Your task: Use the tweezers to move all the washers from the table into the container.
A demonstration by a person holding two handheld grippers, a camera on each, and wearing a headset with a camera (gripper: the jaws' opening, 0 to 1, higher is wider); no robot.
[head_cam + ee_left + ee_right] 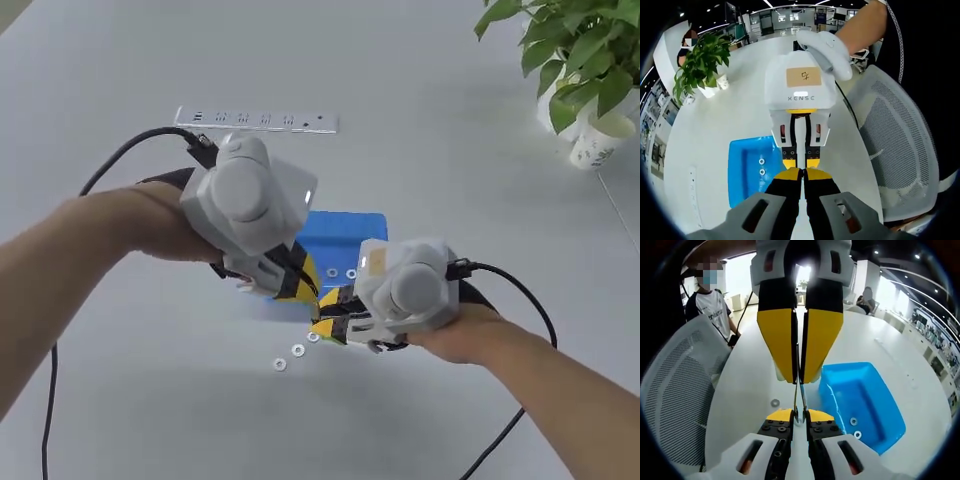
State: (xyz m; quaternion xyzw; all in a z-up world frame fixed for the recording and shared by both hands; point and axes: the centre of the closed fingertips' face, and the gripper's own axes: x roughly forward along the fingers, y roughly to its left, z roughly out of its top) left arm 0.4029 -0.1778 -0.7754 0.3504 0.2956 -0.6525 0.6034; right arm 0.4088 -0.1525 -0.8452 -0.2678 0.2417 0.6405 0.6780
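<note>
The tweezers (pixel 798 399) hang over the desk (pixel 450 120) just beside the container (pixel 871 390). Their long axis runs straight from the left tool (pixel 799 381) to the right tool (pixel 793 416), and both are clenched on them. The blue container holds two washers (pixel 853 421). Three more lie loose on the desk (pixel 298 350). The right tool's housing reads "XENSE".

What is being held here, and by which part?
The tweezers: left gripper shut on one end, right gripper on the other; which end is unclear.
</note>
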